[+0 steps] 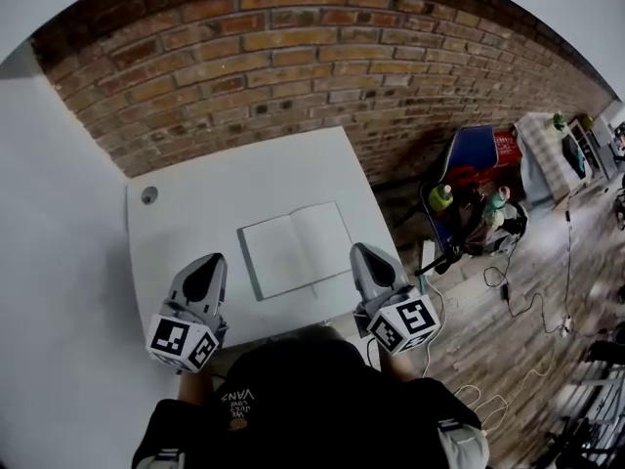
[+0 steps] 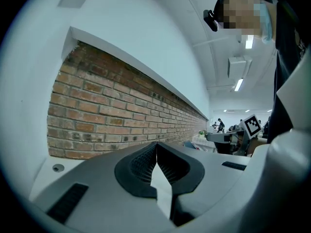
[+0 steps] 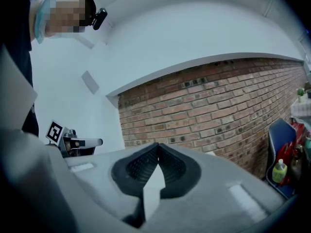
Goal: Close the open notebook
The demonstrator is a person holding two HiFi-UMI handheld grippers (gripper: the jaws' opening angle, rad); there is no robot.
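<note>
The notebook lies open, seemingly blank, on the desk between the left gripper and right gripper, both closed tight and empty

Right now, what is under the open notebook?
The open notebook lies flat on the white table, blank pages up. Whether anything is tucked beneath it cannot be seen: the pages cover that patch.
</note>
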